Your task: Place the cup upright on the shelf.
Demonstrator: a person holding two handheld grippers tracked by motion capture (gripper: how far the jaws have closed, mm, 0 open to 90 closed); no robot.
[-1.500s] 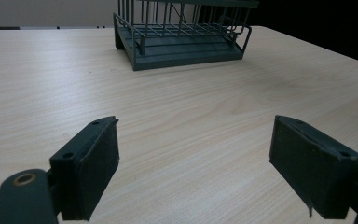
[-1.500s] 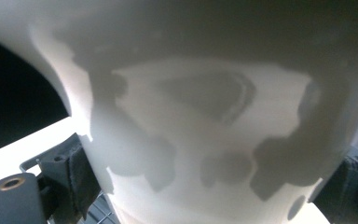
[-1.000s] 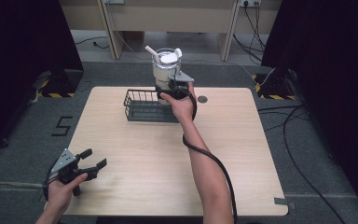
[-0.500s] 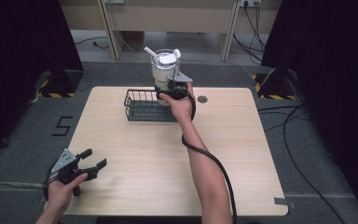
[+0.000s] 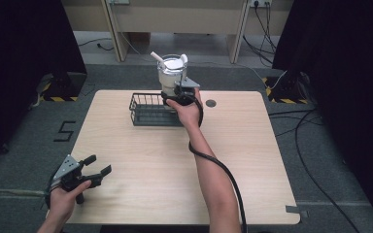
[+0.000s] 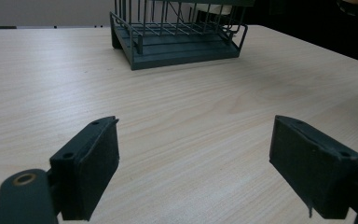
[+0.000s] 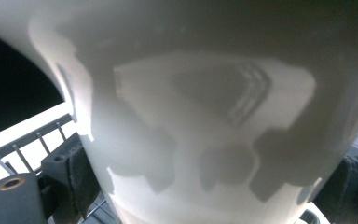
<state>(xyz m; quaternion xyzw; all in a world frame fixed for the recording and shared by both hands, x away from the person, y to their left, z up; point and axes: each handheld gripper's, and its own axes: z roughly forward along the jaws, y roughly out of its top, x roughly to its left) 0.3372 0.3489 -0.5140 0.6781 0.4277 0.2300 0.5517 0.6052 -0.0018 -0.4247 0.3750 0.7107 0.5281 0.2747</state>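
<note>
Right gripper (image 5: 175,90) is clamped on the white cup (image 5: 171,74), one jaw on each side of the cup wall. In the right gripper view the cup (image 7: 205,121) sits right against the camera, jaws pressed to its left and right flanks, basket (image 7: 32,147) wires visible low left.

The cup is at the basket's (image 5: 148,109) right end, over its far right corner. It looks lifted or perched there; cannot tell whether its base touches the basket floor. A white flat piece and a white stick-like piece poke out of the cup top; too small to identify.

The basket is dark wire, rectangular, on the far half of the surface (image 5: 252,160), left of a small dark round hole in the surface (image 5: 211,103). Basket interior looks bare apart from the cup end.

Left gripper (image 5: 96,166) is well apart from the basket, at the surface's near left corner, held low over the wood. Its jaws are spread wide with nothing between them. In the left gripper view the gripper (image 6: 193,158) points at the basket (image 6: 177,37), bare wood between the jaws.

Right forearm runs from the near edge up to the basket, cable (image 5: 223,174) trailing along it.
</note>
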